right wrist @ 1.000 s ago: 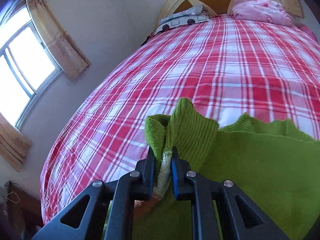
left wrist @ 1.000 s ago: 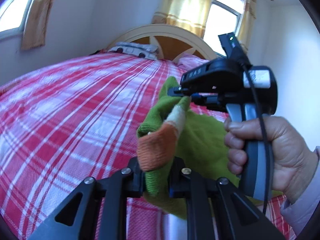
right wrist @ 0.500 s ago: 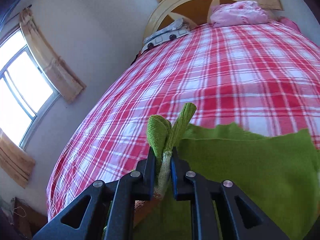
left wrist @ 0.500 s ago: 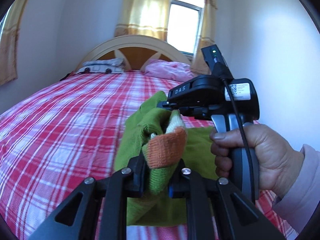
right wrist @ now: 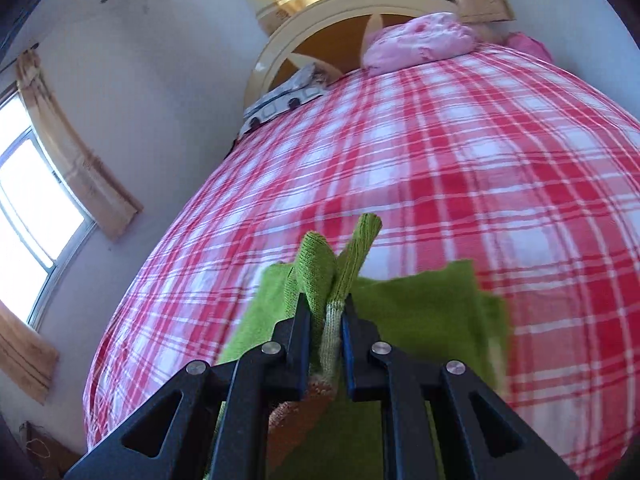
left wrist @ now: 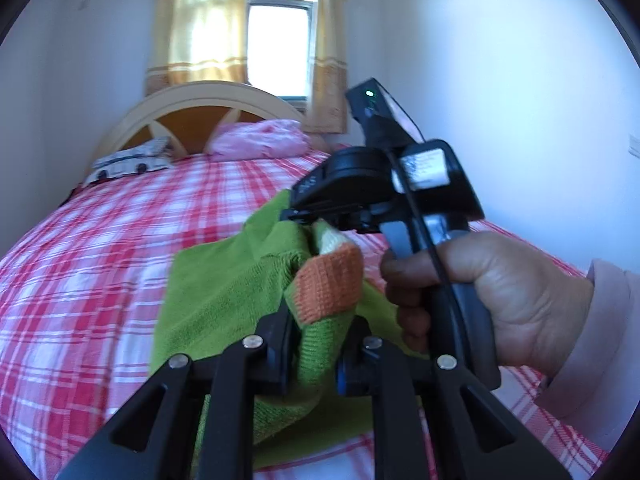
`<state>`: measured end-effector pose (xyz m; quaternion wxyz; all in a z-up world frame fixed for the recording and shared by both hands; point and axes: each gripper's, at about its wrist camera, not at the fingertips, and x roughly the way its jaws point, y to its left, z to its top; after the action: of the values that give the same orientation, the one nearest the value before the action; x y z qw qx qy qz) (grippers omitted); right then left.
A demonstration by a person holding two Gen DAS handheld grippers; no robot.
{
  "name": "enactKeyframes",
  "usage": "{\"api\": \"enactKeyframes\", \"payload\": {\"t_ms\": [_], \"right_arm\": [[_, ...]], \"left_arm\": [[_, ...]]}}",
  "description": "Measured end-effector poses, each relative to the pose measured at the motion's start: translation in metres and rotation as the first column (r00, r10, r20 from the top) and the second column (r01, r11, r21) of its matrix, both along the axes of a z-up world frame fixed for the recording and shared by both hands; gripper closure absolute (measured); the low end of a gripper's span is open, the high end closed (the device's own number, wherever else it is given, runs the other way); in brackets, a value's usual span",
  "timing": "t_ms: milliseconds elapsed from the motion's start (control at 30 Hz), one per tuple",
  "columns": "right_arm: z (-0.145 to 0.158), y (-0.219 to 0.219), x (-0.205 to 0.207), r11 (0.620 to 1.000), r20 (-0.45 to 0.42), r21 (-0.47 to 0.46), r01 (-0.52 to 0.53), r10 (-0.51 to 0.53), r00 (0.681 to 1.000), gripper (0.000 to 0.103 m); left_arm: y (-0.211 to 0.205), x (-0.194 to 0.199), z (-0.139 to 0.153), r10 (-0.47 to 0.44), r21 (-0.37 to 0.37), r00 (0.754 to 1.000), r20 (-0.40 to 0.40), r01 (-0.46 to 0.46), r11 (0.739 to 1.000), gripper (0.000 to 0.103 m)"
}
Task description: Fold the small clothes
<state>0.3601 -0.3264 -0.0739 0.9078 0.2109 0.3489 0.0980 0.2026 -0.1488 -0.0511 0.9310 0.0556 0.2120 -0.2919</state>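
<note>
Left wrist: both jaws clamp a bunched green knit garment [left wrist: 224, 292], orange-cuffed, seemingly lifted.

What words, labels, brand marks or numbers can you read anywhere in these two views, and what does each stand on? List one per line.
White lettering on the black body of the right gripper: too blurred to read.
White sticker on that gripper's body: print too small and blurred to read.
Green garment, plaid bedspread, pillows: no text visible.
</note>
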Motion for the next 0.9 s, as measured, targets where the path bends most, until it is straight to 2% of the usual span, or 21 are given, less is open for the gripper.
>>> {"api": "enactKeyframes", "payload": {"t_ms": [133,267,367,567,600,633,733,800,833,900], "right_arm": [[-0.02,-0.034,-0.006,1.0,-0.039,0.009,0.024,-0.023,0.999,0.09],[-0.045,-0.051,-0.009,0.999,-0.081,0.005,0.033,-0.032,0.996,0.09],[-0.059,-0.059,-0.01,0.999,-0.093,0.011,0.043,-0.042,0.995,0.091],[-0.065,-0.063,-0.013,0.999,-0.107,-0.008,0.053,-0.053,0.993,0.09],[-0.065,-0.064,-0.014,0.998,-0.109,-0.013,0.055,-0.056,0.992,0.09],[-0.063,-0.064,-0.017,0.998,-0.112,-0.021,0.058,-0.06,0.992,0.09],[-0.053,-0.074,-0.037,0.99,-0.124,-0.076,0.115,-0.124,0.985,0.078],[-0.038,-0.078,-0.062,0.978,-0.086,-0.13,0.165,-0.177,0.98,0.078],[-0.033,-0.077,-0.073,0.976,-0.068,-0.136,0.169,-0.179,0.981,0.078],[-0.018,-0.069,-0.104,0.98,-0.03,-0.128,0.152,-0.157,0.987,0.078]], "left_arm": [[-0.024,-0.001,-0.012,-0.045,0.034,0.998,-0.038,0.046,0.998,0.086],[-0.037,0.001,-0.026,-0.08,0.076,0.993,-0.085,0.087,0.993,0.086],[-0.039,0.002,-0.026,-0.099,0.076,0.989,-0.114,0.108,0.991,0.086],[-0.047,-0.002,-0.032,-0.119,0.133,0.979,-0.168,0.142,0.981,0.086],[-0.044,-0.006,-0.033,-0.125,0.138,0.977,-0.173,0.15,0.979,0.084],[-0.04,-0.011,-0.033,-0.133,0.147,0.974,-0.182,0.161,0.976,0.076],[-0.012,-0.018,-0.034,-0.171,0.12,0.96,-0.222,0.201,0.972,0.059],[0.013,-0.025,-0.035,-0.169,0.102,0.959,-0.227,0.196,0.975,0.055],[0.028,-0.027,-0.037,-0.155,0.097,0.958,-0.24,0.183,0.978,0.05],[0.055,-0.025,-0.043,-0.114,0.068,0.95,-0.29,0.14,0.988,0.049]]}}
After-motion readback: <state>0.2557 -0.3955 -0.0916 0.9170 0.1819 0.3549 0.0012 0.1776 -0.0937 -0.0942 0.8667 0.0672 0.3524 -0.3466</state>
